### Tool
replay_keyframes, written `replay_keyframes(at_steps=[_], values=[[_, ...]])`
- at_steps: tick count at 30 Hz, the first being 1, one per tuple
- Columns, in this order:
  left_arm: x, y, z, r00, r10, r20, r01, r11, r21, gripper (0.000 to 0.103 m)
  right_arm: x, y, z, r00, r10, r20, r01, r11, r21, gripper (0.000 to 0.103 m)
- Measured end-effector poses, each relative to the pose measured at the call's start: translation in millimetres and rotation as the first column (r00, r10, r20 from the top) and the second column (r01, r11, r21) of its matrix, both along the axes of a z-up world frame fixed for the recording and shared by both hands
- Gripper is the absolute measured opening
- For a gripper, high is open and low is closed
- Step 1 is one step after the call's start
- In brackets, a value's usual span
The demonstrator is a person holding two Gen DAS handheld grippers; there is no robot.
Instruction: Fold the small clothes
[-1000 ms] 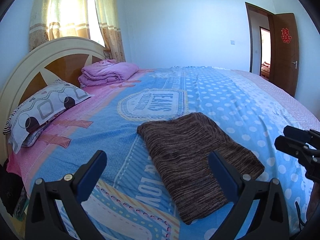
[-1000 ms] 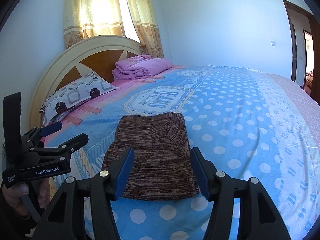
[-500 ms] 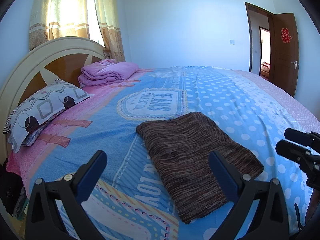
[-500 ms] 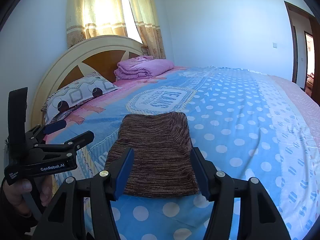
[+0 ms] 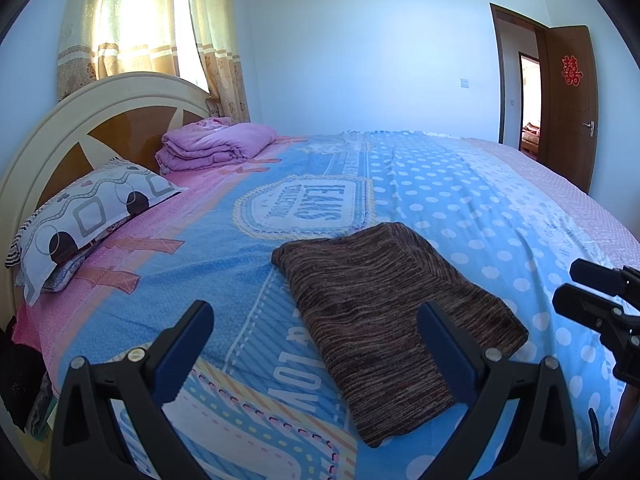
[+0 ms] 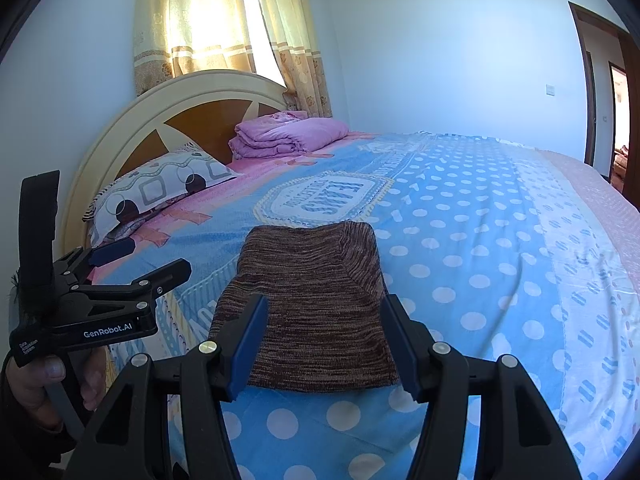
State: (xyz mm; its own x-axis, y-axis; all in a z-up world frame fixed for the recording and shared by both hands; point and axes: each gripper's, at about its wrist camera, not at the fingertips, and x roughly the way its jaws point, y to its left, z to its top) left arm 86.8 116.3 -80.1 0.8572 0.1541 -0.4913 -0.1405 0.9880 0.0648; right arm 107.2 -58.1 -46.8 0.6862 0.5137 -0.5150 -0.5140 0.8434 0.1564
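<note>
A brown striped knit garment [image 5: 384,312] lies folded into a flat rectangle on the blue patterned bedspread [image 5: 460,208]; it also shows in the right wrist view [image 6: 316,300]. My left gripper [image 5: 316,328] is open and empty, held above the bed in front of the garment's near left edge. My right gripper [image 6: 326,320] is open and empty, held just in front of the garment's near edge. Each gripper shows in the other's view, the right one [image 5: 592,292] at the right and the left one [image 6: 132,264] at the left.
A patterned pillow [image 5: 88,216] and a folded pink quilt [image 5: 216,144] lie by the cream headboard [image 5: 60,120]. Curtains hang behind. An open brown door [image 5: 568,100] stands at the far right. The bed's near edge is below the grippers.
Both grippers have drifted slightly back from the garment and stay open. The garment has not moved.
</note>
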Motion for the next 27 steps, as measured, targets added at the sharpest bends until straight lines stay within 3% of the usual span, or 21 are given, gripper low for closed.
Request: replay_keyframes(at_steps=[16, 27], values=[[-3.9, 1.8, 8.7, 1.0, 0.0, 0.032, 0.001, 1.0, -0.017, 0.103, -13.4, -6.4, 16.8, 0.996, -0.03, 0.089, 0.027, 0.999, 0.038, 0.06], [-2.3, 11.8, 10.1, 0.999, 0.029, 0.029, -0.029, 0.999, -0.014, 0.103, -15.4, -6.2, 17.9, 0.995, -0.03, 0.093, 0.026, 0.999, 0.041, 0.06]])
